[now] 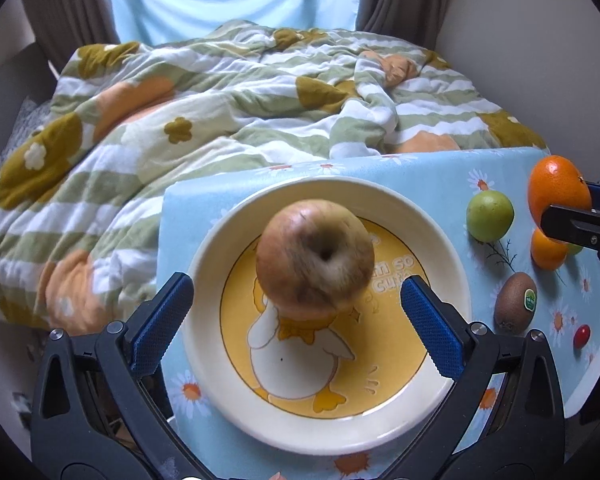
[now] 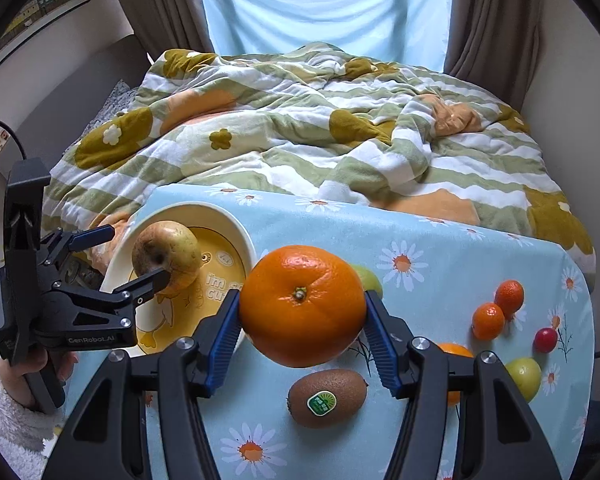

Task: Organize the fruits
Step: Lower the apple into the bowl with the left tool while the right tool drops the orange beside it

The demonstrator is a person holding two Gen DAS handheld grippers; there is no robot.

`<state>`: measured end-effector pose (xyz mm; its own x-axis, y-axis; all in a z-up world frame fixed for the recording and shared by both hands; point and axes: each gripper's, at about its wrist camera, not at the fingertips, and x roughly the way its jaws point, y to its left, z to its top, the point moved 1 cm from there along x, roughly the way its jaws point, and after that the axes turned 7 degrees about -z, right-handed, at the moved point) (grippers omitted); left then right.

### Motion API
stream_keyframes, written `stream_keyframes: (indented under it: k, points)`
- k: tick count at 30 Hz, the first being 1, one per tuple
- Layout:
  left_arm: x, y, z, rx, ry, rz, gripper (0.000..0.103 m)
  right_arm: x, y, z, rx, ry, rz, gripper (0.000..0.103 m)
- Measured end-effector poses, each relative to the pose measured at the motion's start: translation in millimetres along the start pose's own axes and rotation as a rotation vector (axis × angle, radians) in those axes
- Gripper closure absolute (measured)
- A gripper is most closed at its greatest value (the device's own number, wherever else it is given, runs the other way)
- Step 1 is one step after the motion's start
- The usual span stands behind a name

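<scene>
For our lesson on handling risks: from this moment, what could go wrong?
1. The apple is in the plate with the left gripper open; it could roll.
2. The right gripper pinches the big orange only at its sides, above the kiwi; a slip would drop it there.

We see a glossy glazed ceramic plate [image 1: 432, 240] on a smooth, faintly shiny tablecloth [image 2: 440, 240] that looks like plastic sheet. The orange [image 2: 302, 304] has pitted, waxy peel; the kiwi [image 2: 327, 398] is matt and fuzzy with a glossy sticker. The apple [image 1: 315, 258] looks dull and blemished. Gripper pads [image 1: 432, 330] are ribbed blue rubber on matt black plastic. The quilt [image 2: 300, 136] is soft fleecy cloth.
</scene>
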<state>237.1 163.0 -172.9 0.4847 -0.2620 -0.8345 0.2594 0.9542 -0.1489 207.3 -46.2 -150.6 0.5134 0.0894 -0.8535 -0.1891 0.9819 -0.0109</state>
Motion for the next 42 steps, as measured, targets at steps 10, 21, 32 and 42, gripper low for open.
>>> stream_keyframes:
  k: [10,21,32,42]
  points:
    - [-31,13,-29,-0.092,0.008,0.036,0.000,24,51,12,-0.196,-0.021,0.120,0.048]
    - [-39,31,-59,-0.167,0.029,0.058,0.000,57,83,-1,-0.339,-0.014,0.135,0.048]
    - [-42,33,-68,-0.181,0.033,0.057,0.000,53,79,4,-0.297,-0.082,0.137,0.000]
    - [-64,24,-63,-0.148,0.002,0.071,0.000,28,70,6,-0.249,-0.097,0.146,0.000]
